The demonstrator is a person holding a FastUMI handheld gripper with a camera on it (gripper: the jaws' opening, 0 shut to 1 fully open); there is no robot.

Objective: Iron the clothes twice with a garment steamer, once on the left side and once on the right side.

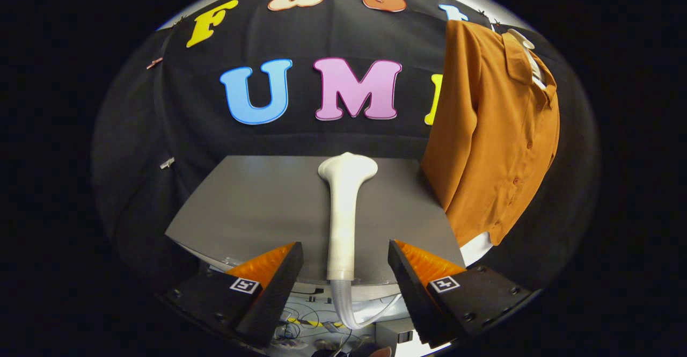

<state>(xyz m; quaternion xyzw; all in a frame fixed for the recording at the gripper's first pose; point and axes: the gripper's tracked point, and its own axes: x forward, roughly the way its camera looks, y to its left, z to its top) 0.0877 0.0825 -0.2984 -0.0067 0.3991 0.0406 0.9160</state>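
A white garment steamer head lies flat on the grey table, its wide nozzle pointing away from me and its handle end toward me. A clear ribbed hose curls off the handle over the table's near edge. My gripper is open, one finger on each side of the handle's lower end, neither pad touching it. An orange button-up shirt hangs on a white hanger to the right, against the black wall beyond the table's right corner.
The table's rounded white near edge lies between my fingers. Below it sit cables and grey equipment. The shirt's lower hem hangs past the table's right edge. Bare table surface spreads left of the steamer.
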